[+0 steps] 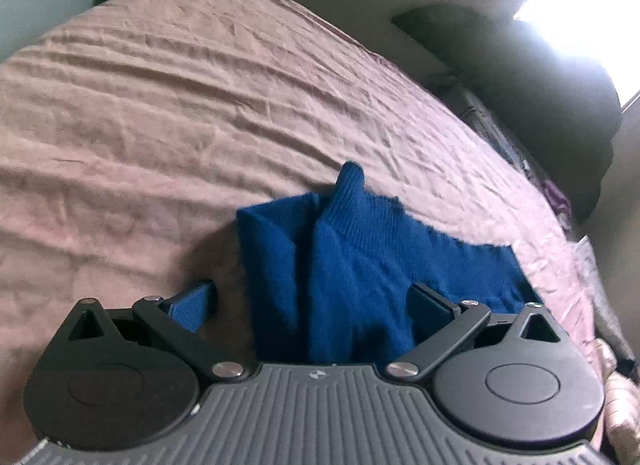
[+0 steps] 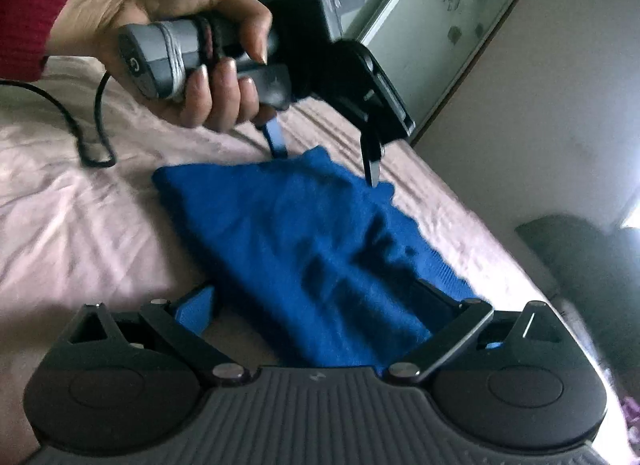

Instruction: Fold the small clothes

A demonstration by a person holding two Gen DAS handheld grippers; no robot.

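Right wrist view shows a blue knitted garment (image 2: 288, 249), soft, fuzzy and rib-edged, lying rumpled on the creased pinkish bedsheet (image 2: 80, 225), with the left gripper (image 2: 326, 159), held in the person's hand (image 2: 180, 45), poised at its far edge, fingers spread wide and apparently clamping nothing. Nearer the camera, the right gripper (image 2: 316, 305) hangs over the near edge, its blue-padded fingers likewise apart. I judge a fold is just being set up, so next each claw must close on an edge and carry it over evenly.
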